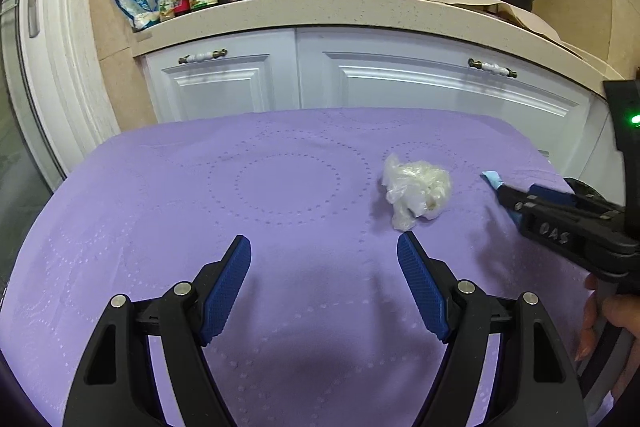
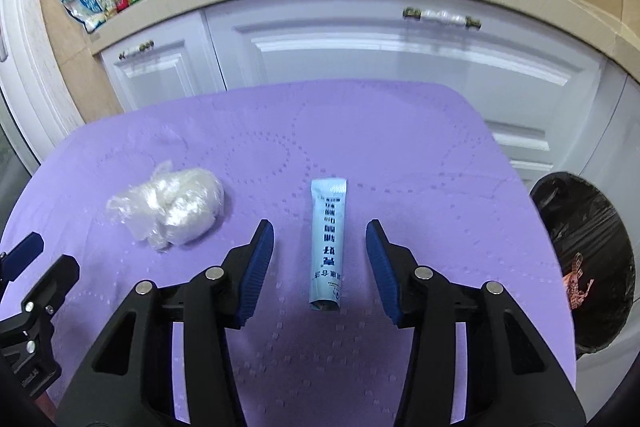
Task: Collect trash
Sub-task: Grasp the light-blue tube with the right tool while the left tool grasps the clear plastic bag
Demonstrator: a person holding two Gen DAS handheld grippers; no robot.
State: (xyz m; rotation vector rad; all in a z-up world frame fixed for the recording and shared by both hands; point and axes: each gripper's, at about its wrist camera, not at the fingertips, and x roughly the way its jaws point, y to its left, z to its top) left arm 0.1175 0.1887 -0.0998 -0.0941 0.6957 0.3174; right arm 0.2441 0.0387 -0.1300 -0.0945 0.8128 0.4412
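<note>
Closing too high is the main risk for the right gripper [image 2: 320, 227]: the blue sachet [image 2: 328, 243] lies flat on the purple cloth [image 2: 420, 147], so the fingers could slide over it, or pinch a fold of cloth along with it and drag the cover. Its fingers stand apart with nothing held, and the sachet lies lengthwise in the gap between them, touching neither, its far end reaching past the fingertips.

From the sachet, the crumpled plastic wrap [image 2: 168, 211] sits to the left, near but apart. A black-lined bin [image 2: 592, 267] stands well off to its right, below the cloth's edge, with some scrap already inside; carrying a thin sachet that far on a poor grip could drop it short, I judge.

Seen from the left wrist, the left gripper [image 1: 324, 247] is also spread and empty, with the plastic wrap [image 1: 416, 191] just beyond its right fingertip. A careless sweep could nudge that light ball away, or the two tools could bump, as they work close together.
</note>
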